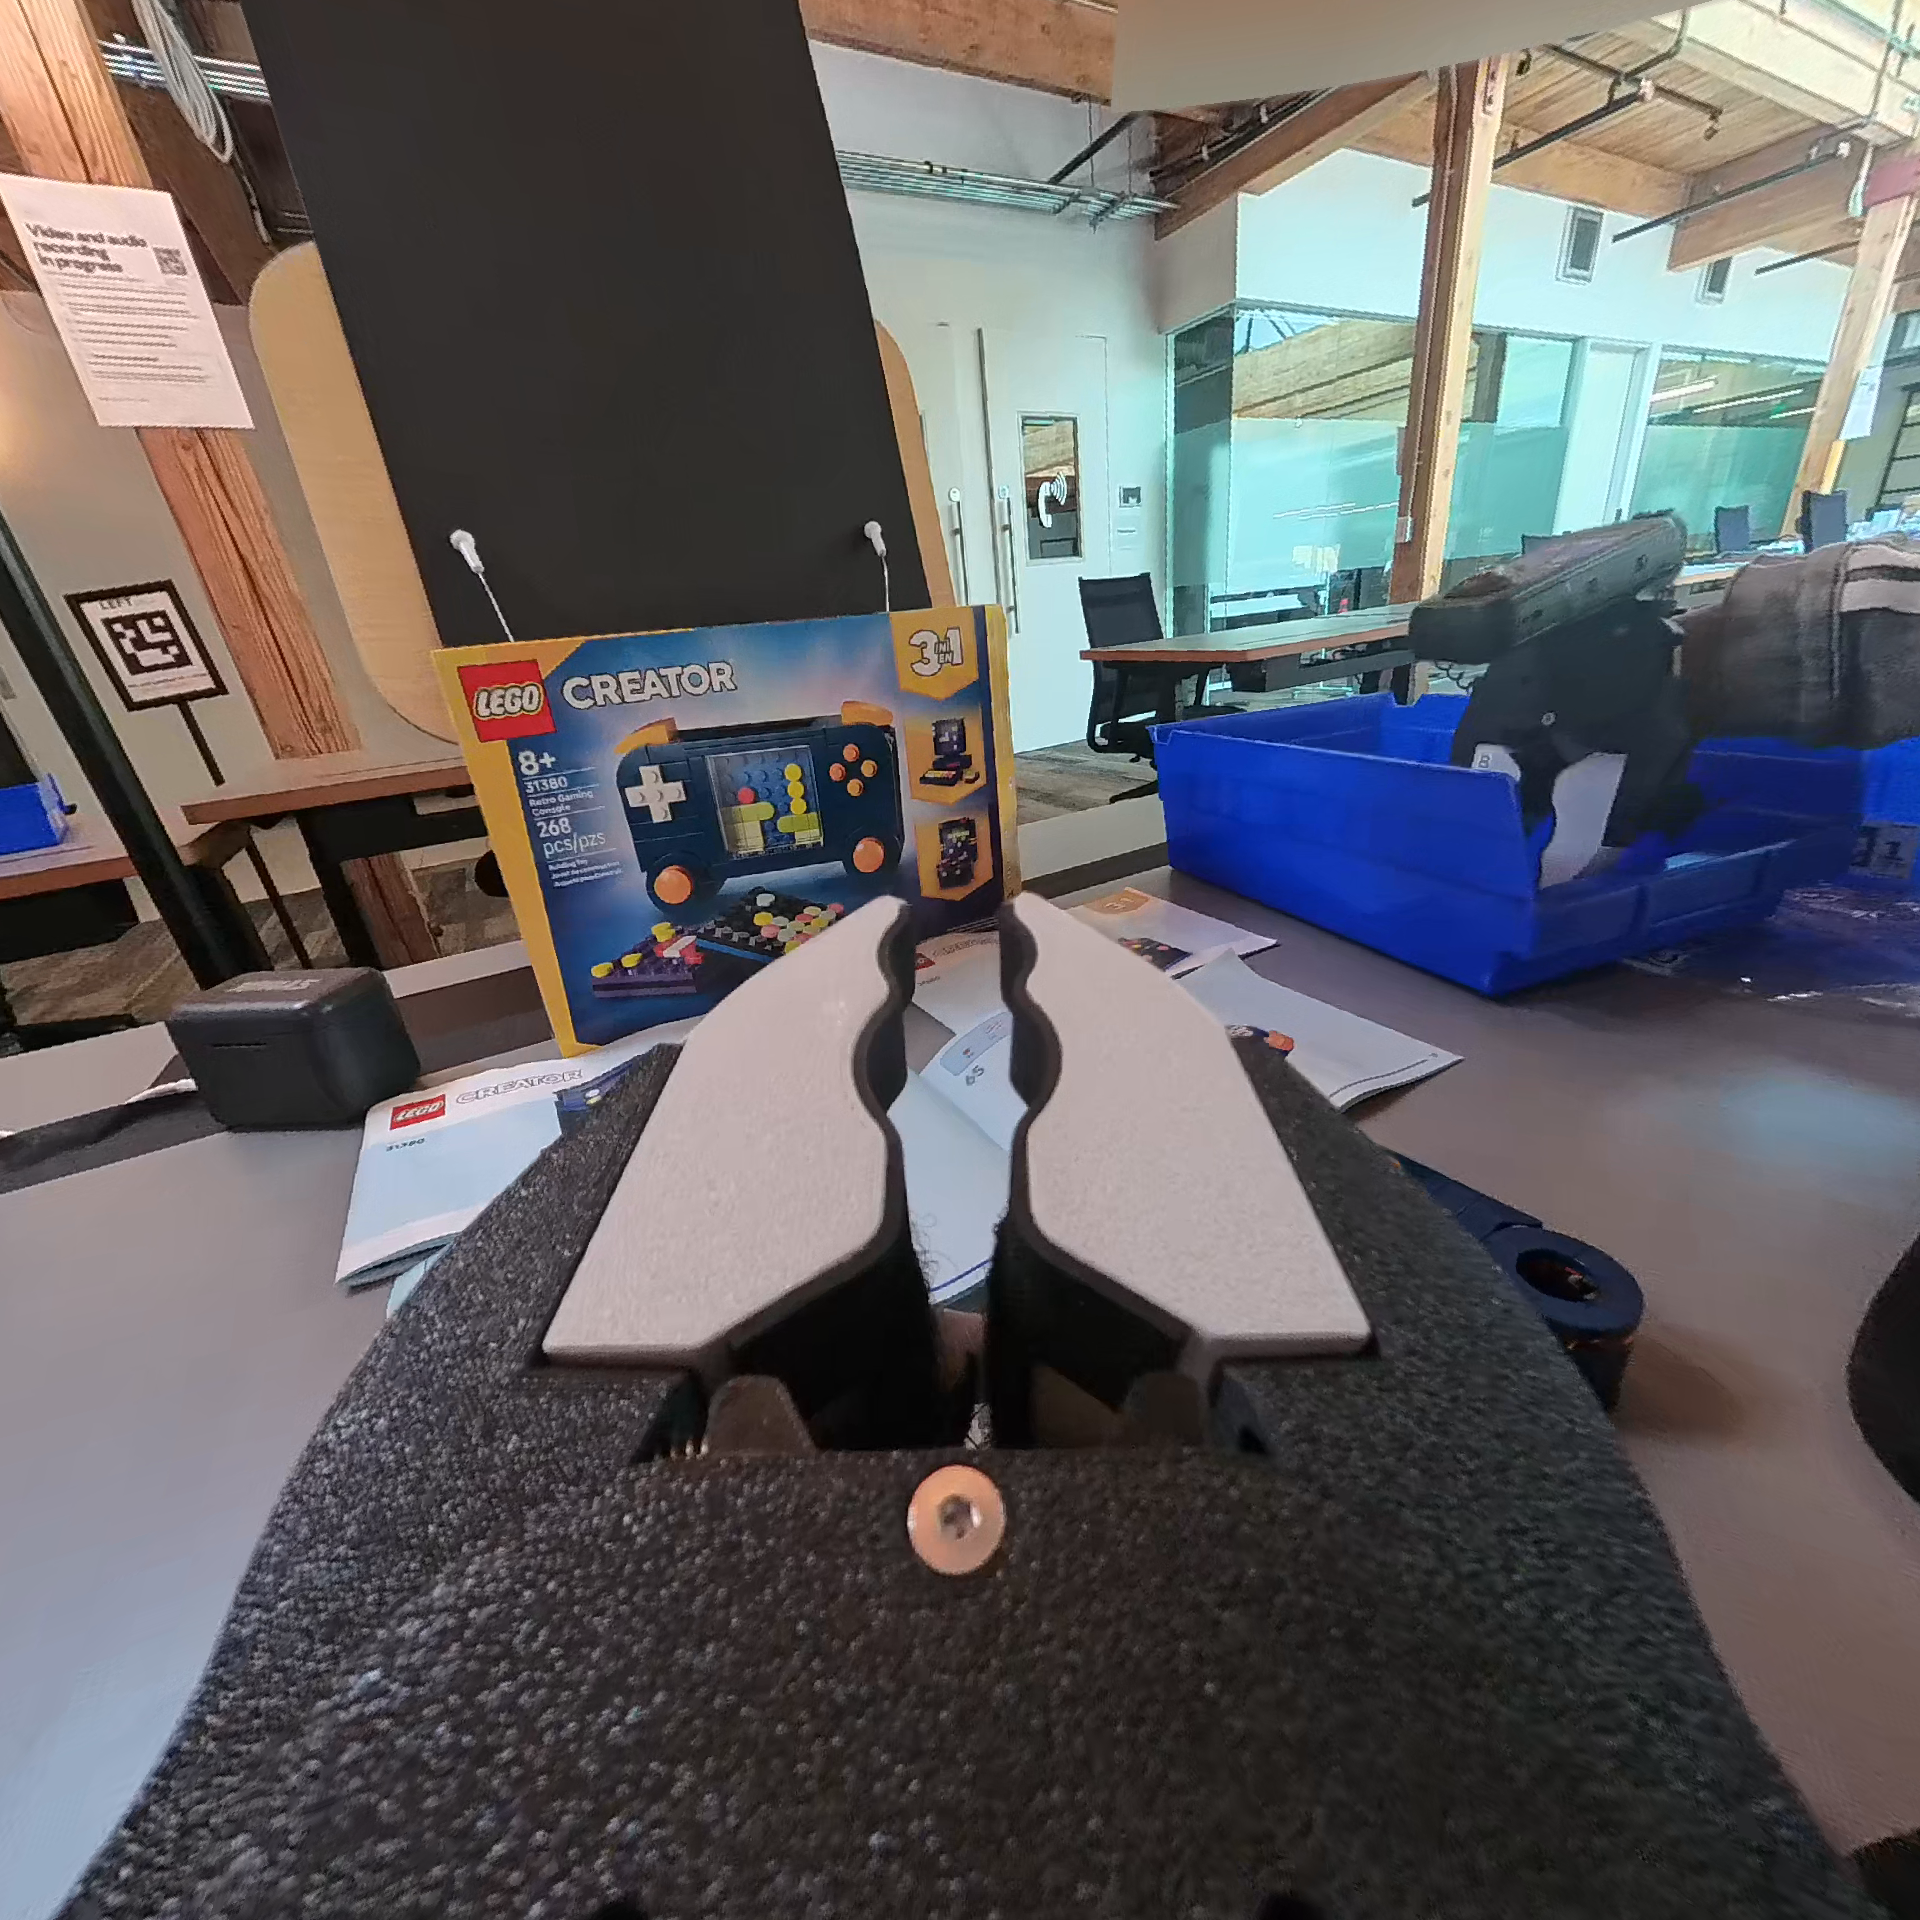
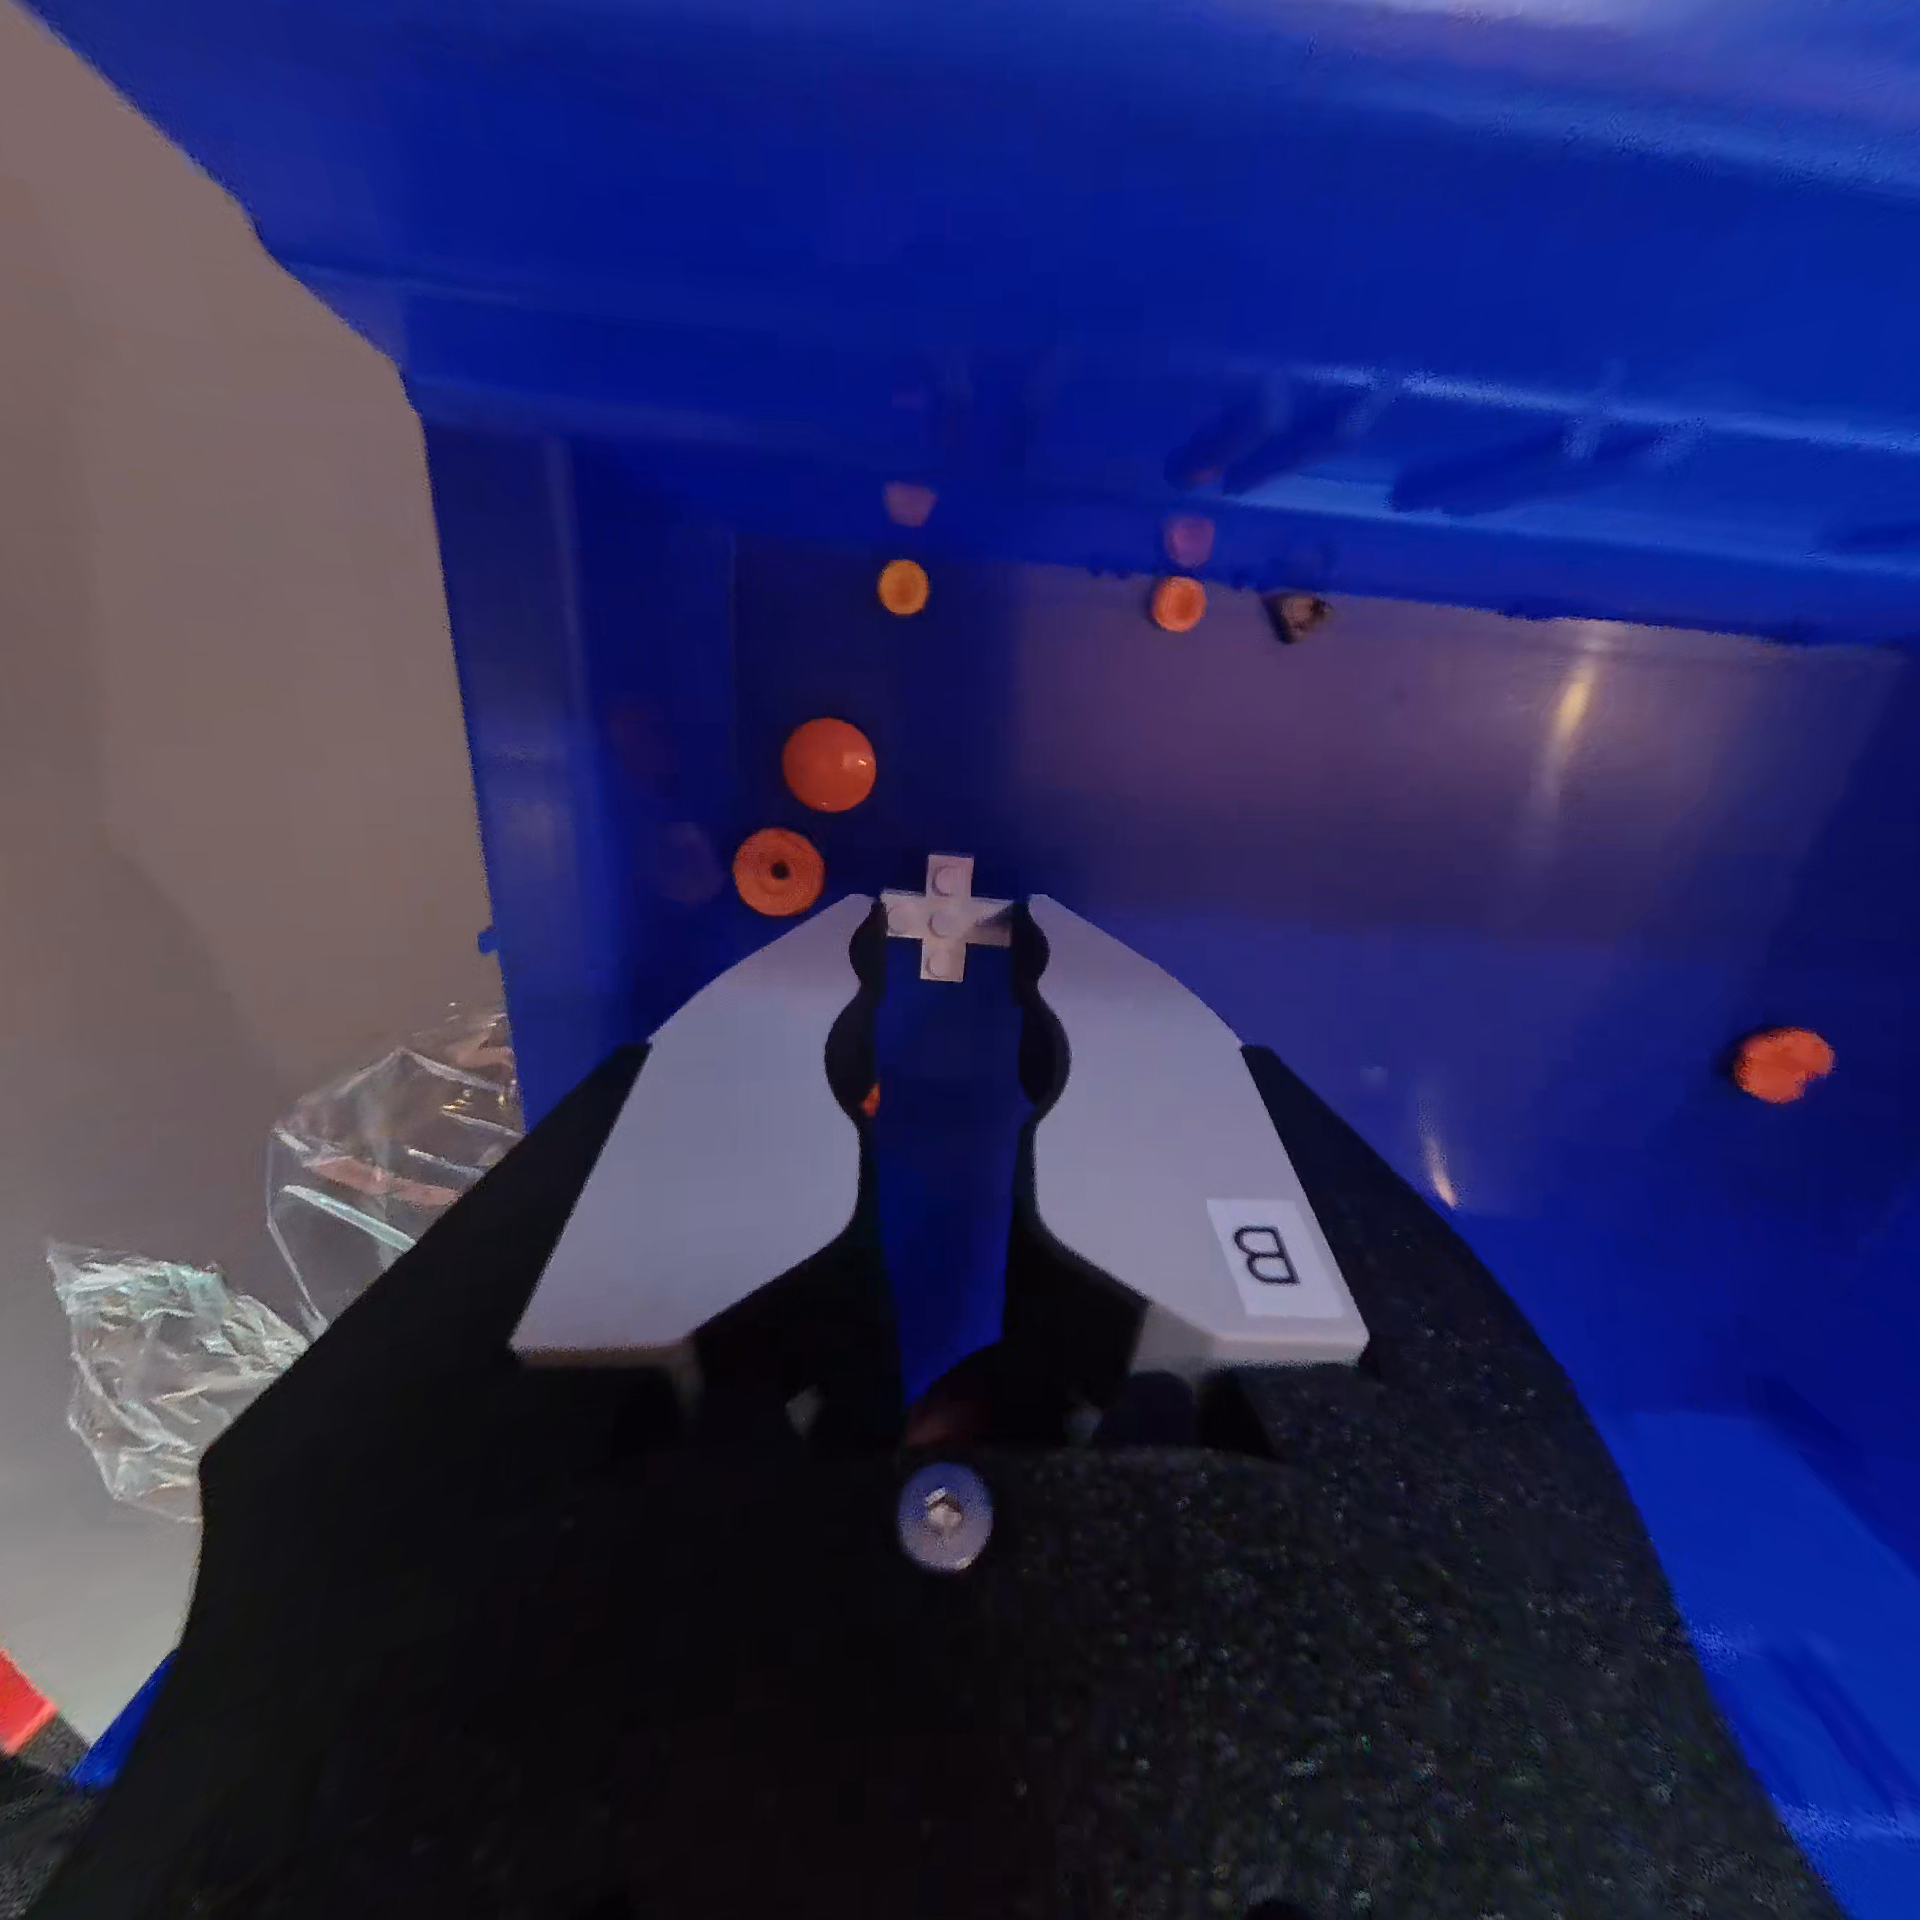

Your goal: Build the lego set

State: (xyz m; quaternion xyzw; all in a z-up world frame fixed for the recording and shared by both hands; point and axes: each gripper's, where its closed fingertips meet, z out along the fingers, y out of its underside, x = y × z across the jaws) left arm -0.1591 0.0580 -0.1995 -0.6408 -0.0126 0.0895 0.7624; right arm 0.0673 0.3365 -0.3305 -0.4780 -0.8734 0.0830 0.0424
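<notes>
Right gripper (image 2: 945, 920) pinching white cross plate (image 2: 943, 920) by its arm tips inside blue bin (image 2: 1351, 312), orange studs (image 2: 828, 764) beyond: thin hold, liable to twist free; left gripper (image 1: 954, 914) nearly closed, empty, over counter (image 1: 187, 1351).

One white cross piece (image 2: 943, 921), six orange round pieces (image 2: 828, 764), one blue bin (image 2: 1351, 208)
</notes>
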